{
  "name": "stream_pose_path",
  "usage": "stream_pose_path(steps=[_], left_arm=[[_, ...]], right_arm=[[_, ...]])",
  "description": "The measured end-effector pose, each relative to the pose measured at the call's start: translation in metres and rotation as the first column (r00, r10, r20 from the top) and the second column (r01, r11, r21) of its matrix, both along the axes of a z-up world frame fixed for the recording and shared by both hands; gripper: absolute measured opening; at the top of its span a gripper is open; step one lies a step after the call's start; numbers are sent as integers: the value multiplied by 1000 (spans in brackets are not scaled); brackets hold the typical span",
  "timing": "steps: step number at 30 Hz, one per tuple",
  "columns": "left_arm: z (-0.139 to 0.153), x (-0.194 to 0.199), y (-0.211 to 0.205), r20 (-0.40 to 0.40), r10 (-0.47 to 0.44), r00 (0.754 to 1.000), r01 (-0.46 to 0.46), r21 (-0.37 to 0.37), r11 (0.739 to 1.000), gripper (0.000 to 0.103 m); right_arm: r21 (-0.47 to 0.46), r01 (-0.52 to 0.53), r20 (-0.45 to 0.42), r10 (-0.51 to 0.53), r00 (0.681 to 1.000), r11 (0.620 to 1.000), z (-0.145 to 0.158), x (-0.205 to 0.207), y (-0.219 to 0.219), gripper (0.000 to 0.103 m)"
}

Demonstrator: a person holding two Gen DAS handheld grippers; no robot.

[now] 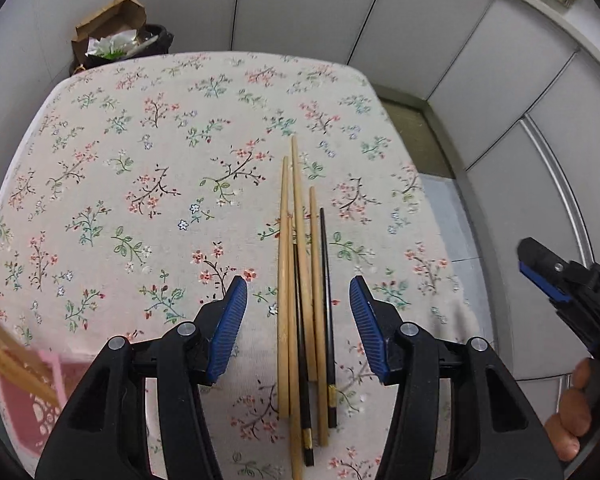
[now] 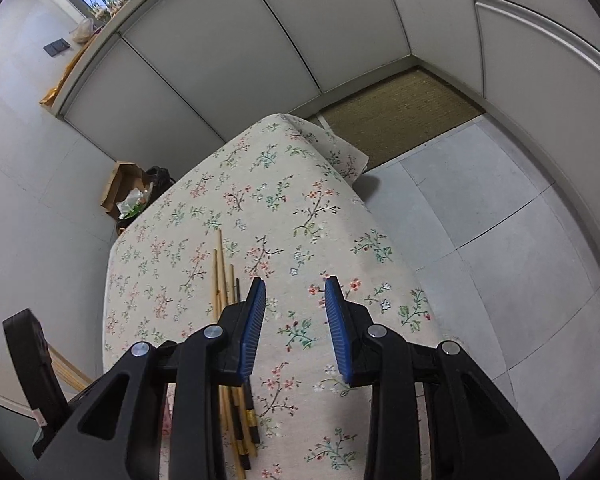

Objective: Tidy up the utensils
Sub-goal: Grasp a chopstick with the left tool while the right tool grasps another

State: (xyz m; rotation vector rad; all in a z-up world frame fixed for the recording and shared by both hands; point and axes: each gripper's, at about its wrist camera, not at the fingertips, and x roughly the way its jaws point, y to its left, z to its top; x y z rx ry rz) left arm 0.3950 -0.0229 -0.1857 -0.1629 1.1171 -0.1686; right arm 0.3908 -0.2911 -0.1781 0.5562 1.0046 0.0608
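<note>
chopsticks [image 1: 305,312]: lying bundled on floral tablecloth [image 1: 140,184], long axis running straight ahead between left gripper [image 1: 299,294] pads, spread, gripping nothing. right gripper [image 2: 295,298] hovering beside bundle, partly spread, empty; left sitting nearer.

Matt wooden chopsticks [image 1: 300,280] on floral cloth tablecloth [image 1: 140,160].

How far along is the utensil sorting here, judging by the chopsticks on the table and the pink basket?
Done: some light wooden sticks already sit at the pink basket. In hand: nothing; the left gripper hangs open over the mixed chopstick bundle, and the right gripper is open over bare tablecloth. Left: the wooden and black chopsticks lying together remain to be sorted.
</note>
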Motion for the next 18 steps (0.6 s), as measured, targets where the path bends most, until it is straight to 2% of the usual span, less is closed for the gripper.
stream_pose_path(steps=[6,9,14,18], left_arm=[[-25,16,7,-55,35,998,-35,12,999,49],[-36,24,7,-82,41,996,-40,14,999,35],[-47,36,6,-103,27,994,-27,5,1000,20],[-52,41,3,-109,8,994,-7,10,1000,19]], right_arm=[[-7,-23,-13,23,1000,1000,-3,4,7,32],[-8,-32,-12,32,999,999,-3,5,11,32],[-23,-44,-17,44,999,999,-4,5,17,32],[-34,-61,-17,60,998,998,-5,6,24,32]])
